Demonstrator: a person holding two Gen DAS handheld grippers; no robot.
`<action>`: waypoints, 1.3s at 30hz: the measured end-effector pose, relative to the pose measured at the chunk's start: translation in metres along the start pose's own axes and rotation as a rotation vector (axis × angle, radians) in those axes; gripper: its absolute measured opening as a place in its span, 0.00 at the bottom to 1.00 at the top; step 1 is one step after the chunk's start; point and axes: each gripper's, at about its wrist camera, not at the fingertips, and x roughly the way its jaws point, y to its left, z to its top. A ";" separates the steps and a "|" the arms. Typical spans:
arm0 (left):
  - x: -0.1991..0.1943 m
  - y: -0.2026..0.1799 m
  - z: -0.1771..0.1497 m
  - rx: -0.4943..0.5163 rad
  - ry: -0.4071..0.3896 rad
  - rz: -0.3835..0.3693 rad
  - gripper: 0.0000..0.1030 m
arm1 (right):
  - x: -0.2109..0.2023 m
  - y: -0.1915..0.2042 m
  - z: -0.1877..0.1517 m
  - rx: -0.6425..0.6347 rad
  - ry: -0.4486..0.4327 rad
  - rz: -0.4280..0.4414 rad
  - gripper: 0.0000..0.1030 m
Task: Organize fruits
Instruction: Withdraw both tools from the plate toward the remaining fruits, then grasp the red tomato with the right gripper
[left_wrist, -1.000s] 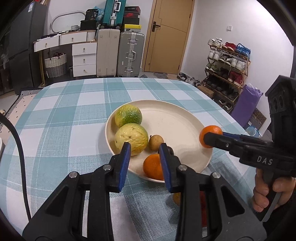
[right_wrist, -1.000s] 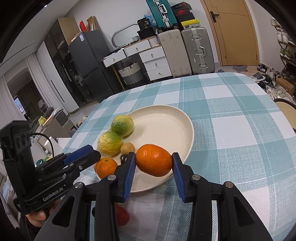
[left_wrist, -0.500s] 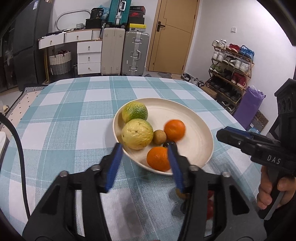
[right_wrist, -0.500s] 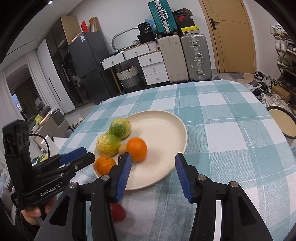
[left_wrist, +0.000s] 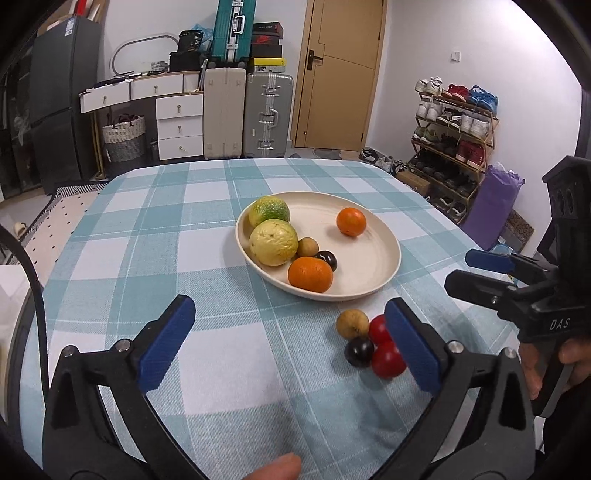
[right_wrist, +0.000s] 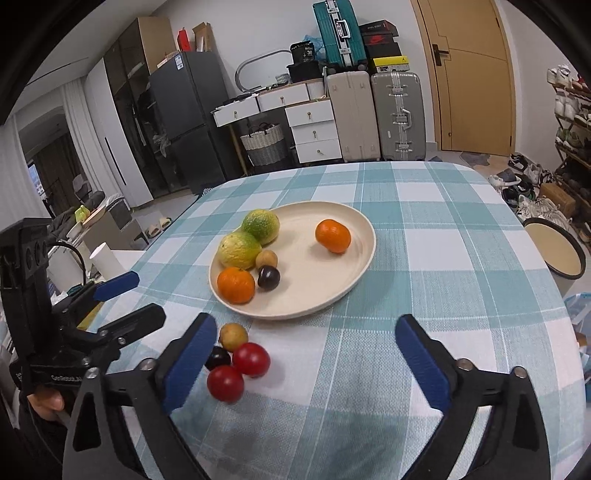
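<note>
Both the left tongs (left_wrist: 288, 343) and right tongs (right_wrist: 303, 356) are opening, empty. Nearest, 4 small fruits (right_wrist: 236, 360) remain on the bench (right_wrist: 424, 258). Beyond, the plate (right_wrist: 354, 288) now holds 6, including the just-released orange (right_wrist: 332, 235).

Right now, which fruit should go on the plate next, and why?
Probably one of the red fruits. Four small fruits still lie on the cloth beside the plate: two red, a dark one and a tan one. Both hand-held grippers are opening with nothing between their jaws, and the right hand-held gripper is nearest, so I'd lower it over that red fruit.
</note>
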 end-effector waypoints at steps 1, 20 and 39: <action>-0.004 0.000 -0.002 0.001 -0.001 0.001 0.99 | -0.001 0.002 -0.002 -0.004 0.006 -0.003 0.99; -0.028 -0.006 -0.020 0.006 0.015 0.019 0.99 | 0.020 0.024 -0.038 -0.034 0.137 -0.011 1.00; -0.013 0.012 -0.016 -0.055 0.042 0.028 0.99 | 0.039 0.053 -0.047 -0.127 0.206 0.066 0.70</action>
